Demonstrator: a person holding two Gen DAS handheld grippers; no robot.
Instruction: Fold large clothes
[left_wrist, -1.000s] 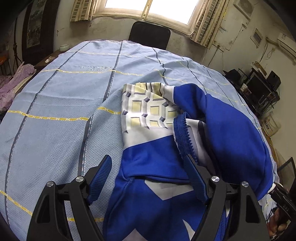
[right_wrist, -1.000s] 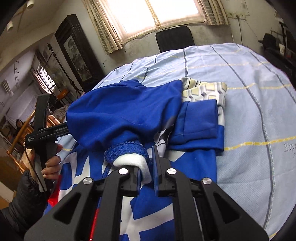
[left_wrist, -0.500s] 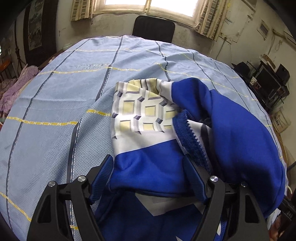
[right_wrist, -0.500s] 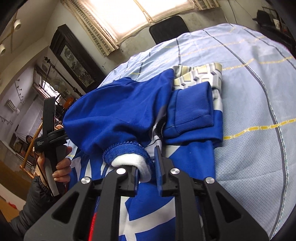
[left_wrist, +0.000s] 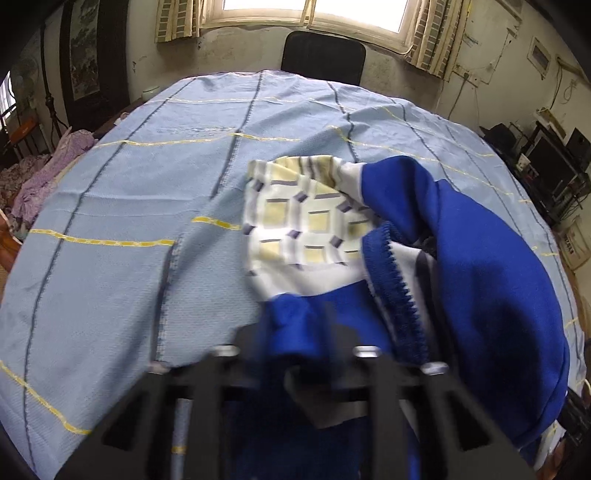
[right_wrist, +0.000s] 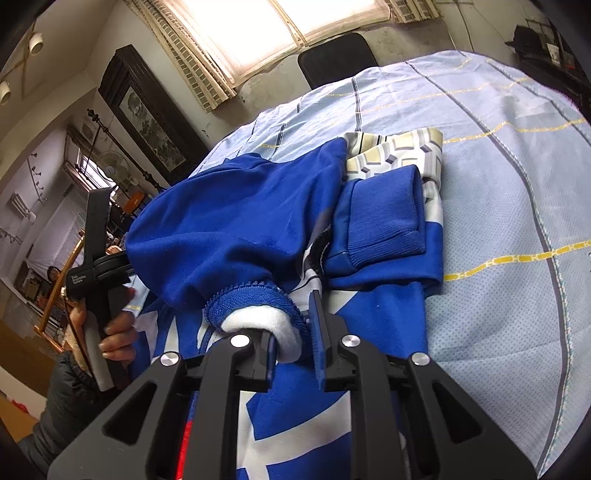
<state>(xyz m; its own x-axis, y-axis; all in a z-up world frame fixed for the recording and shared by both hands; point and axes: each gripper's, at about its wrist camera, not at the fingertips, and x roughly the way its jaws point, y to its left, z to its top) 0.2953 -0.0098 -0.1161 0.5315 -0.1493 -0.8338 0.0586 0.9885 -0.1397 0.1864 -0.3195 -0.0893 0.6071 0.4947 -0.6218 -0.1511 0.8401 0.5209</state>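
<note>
Checked bedsheet underneath, left tongs blurred, pinching blue jacket, right tongs gripping its hem.

One blue jacket is counted, one checked sheet on the worktop, one black chair, two tongs, and one framed picture.

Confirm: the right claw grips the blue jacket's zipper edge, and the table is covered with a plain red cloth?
Not quite. The cloth is light blue with yellow and dark lines, as the right wrist view shows. The right claw does grip the blue jacket at its zipper edge.
</note>
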